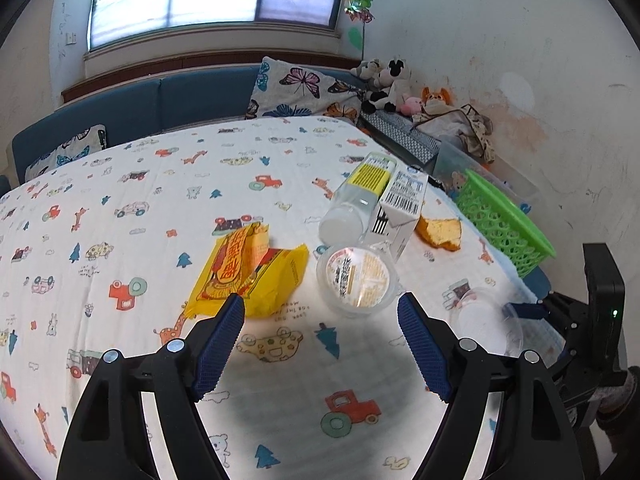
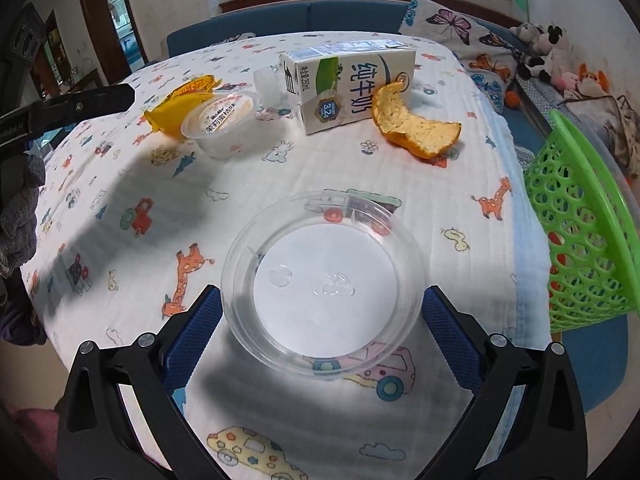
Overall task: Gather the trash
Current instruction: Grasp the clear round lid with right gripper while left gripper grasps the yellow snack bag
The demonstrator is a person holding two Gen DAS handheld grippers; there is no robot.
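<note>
1. The right gripper stands spread wide, its blue fingers flanking a clear plastic lid that lies flat on the cartoon-print surface; whether the pads touch its rim cannot be told.
2. The left gripper is open and empty, just short of a sealed clear cup.
3. Beyond the lid lie an orange peel, a milk carton, a bottle and a yellow wrapper.
4. A green basket sits to the lid's right.

On the table, the clear dish lay nearest; the lidded cup sat far left, wrapper behind; carton and peel far right; basket at the right edge.
</note>
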